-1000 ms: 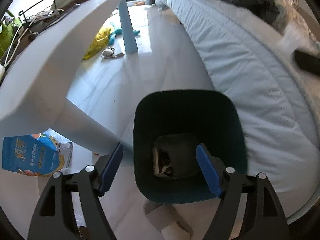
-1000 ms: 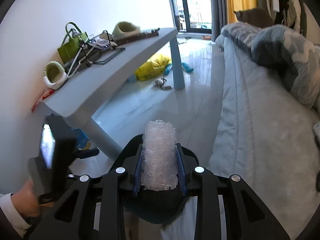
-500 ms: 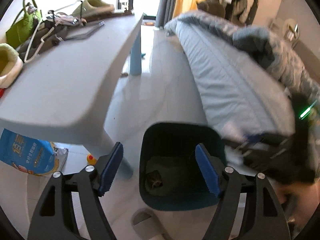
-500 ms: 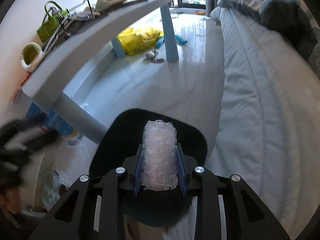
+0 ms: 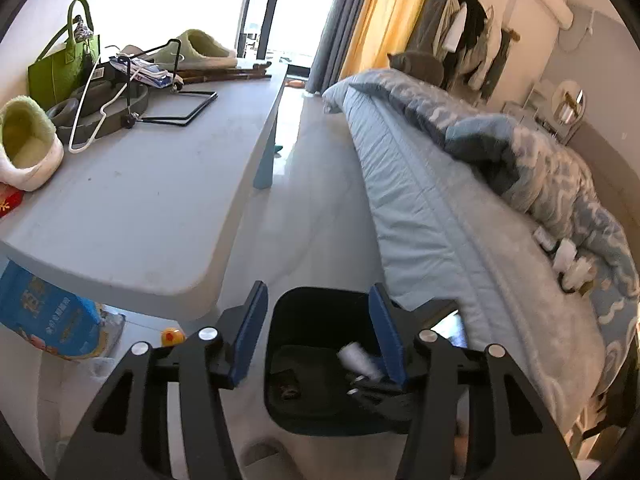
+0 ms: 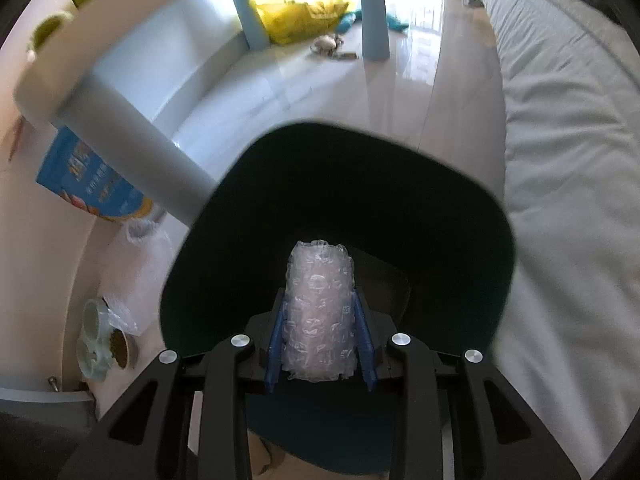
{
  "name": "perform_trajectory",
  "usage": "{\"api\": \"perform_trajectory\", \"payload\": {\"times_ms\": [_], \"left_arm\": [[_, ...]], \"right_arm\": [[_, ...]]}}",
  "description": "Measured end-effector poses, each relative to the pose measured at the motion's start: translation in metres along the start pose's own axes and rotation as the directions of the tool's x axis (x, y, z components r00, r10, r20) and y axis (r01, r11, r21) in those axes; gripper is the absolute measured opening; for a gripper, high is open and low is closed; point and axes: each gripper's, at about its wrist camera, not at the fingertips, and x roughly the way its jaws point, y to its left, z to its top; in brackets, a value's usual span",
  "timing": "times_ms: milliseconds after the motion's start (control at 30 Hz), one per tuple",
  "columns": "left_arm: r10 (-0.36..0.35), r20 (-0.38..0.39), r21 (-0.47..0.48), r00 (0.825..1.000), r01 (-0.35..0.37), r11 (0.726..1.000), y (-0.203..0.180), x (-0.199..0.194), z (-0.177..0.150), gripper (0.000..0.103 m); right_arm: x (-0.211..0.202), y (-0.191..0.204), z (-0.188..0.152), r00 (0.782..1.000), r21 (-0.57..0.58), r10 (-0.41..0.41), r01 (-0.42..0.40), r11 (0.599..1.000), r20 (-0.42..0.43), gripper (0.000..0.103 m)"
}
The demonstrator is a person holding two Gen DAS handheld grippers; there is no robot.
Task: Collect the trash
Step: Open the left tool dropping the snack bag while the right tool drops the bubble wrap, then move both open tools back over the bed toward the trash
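The right gripper (image 6: 320,336) is clamped on a roll of bubble wrap (image 6: 319,312), low centre of its view, right over the open mouth of the dark bin (image 6: 472,216). The left view adds what that one lacks: the left gripper (image 5: 318,332) spread wide with nothing between its blue pads (image 5: 250,330), the bin (image 5: 304,304) at bottom centre with the wrap (image 5: 358,358) seen over it, the table (image 5: 152,208) top at upper left, and a cat (image 5: 416,66) on the bed (image 5: 440,220). Only the right view shows the yellow bag (image 6: 300,16) at top
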Motion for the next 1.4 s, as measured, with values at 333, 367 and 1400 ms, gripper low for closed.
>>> {"api": "perform_trajectory", "payload": {"times_ms": [333, 367, 1400], "left_arm": [[-0.048, 0.044, -0.018, 0.998, 0.049, 0.999, -0.008, -0.016, 0.008, 0.054], [-0.049, 0.045, -0.016, 0.998, 0.050, 0.999, -0.011, -0.016, 0.009, 0.054], [-0.157, 0.150, 0.184, 0.976, 0.128, 0.975, -0.163, -0.019, 0.025, 0.064]], "right_arm": [[-0.004, 0.001, -0.004, 1.000, -0.022, -0.016, 0.017, 1.000, 0.015, 0.058], [-0.008, -0.001, -0.003, 1.000, -0.021, -0.019, 0.019, 1.000, 0.021, 0.058], [-0.228, -0.120, -0.032, 0.885, 0.053, -0.101, 0.087, 0.995, 0.454, 0.062]]}}
